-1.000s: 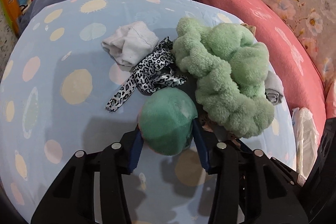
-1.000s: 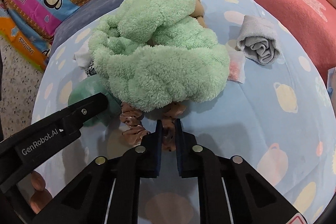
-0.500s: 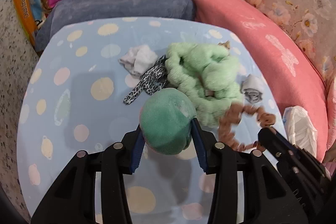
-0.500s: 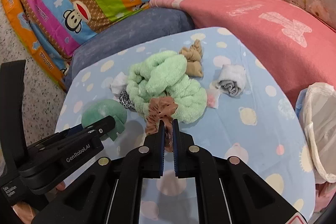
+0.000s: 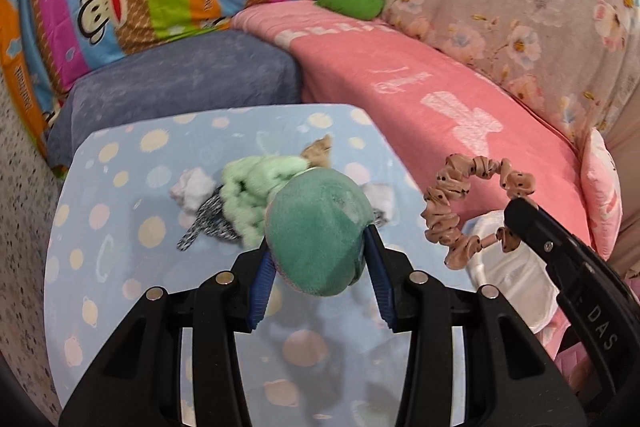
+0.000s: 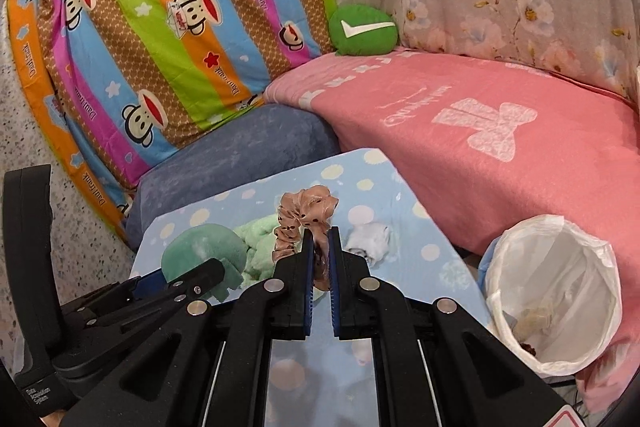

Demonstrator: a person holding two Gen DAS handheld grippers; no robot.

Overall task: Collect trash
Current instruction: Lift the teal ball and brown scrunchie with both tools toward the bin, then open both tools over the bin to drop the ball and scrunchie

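Left wrist view: we are carrying a green sponge (image 5: 318, 231), the left gripper (image 5: 318, 267) squeezing it from both sides with its blue fingers (image 5: 260, 279), lifted clear of the counter (image 5: 120, 267) so it can travel. To the right, a brown scrunchie (image 5: 460, 203) is dangling from the right gripper.

Right wrist view: the right gripper (image 6: 320, 259) is holding its fingers (image 6: 307, 267) nearly pressed together, pinching the scrunchie's thin fabric. The white-lined bin (image 6: 560, 291) is waiting open at lower right, likely our drop point. Green fluffy cloth (image 6: 260, 239) is staying on the counter.
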